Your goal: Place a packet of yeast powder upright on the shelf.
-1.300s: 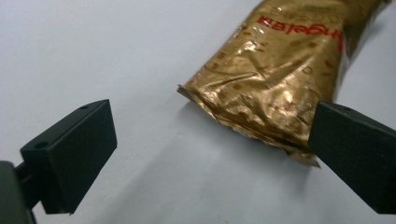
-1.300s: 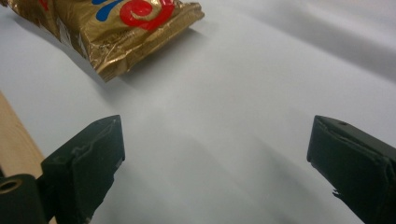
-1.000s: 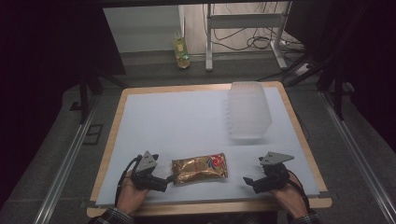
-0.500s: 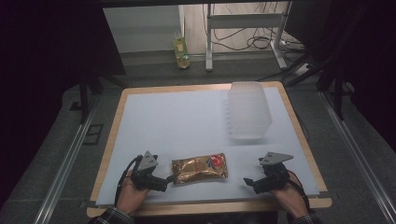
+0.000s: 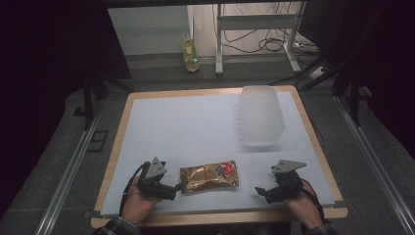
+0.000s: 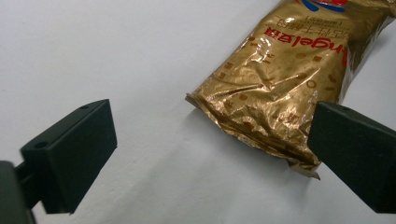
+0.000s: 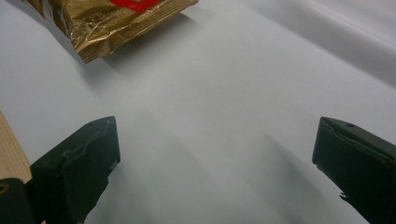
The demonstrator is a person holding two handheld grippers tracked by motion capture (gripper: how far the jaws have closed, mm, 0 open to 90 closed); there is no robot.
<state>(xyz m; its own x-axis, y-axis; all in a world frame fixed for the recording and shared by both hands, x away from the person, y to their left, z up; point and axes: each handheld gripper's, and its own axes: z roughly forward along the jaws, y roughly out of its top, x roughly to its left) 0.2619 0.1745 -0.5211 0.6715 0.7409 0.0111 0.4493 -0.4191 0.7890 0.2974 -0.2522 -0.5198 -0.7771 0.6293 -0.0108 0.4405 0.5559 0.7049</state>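
Note:
A crinkled gold foil snack bag (image 5: 209,176) with a red logo lies flat near the table's front edge. My left gripper (image 5: 177,188) rests just left of it, open, jaws wide apart. In the left gripper view the gold bag (image 6: 275,84) lies ahead, its sealed end close to the right jaw, and the left gripper (image 6: 212,154) holds nothing. My right gripper (image 5: 258,190) sits at the front right, open and empty, a short way from the bag. In the right gripper view the bag's corner (image 7: 107,23) shows at upper left, well ahead of the right gripper (image 7: 215,168).
A translucent plastic container (image 5: 260,116) stands at the back right of the white mat (image 5: 186,132). The table's wooden rim (image 5: 313,127) frames the mat. A yellow-green bottle (image 5: 190,53) stands on the floor beyond the table.

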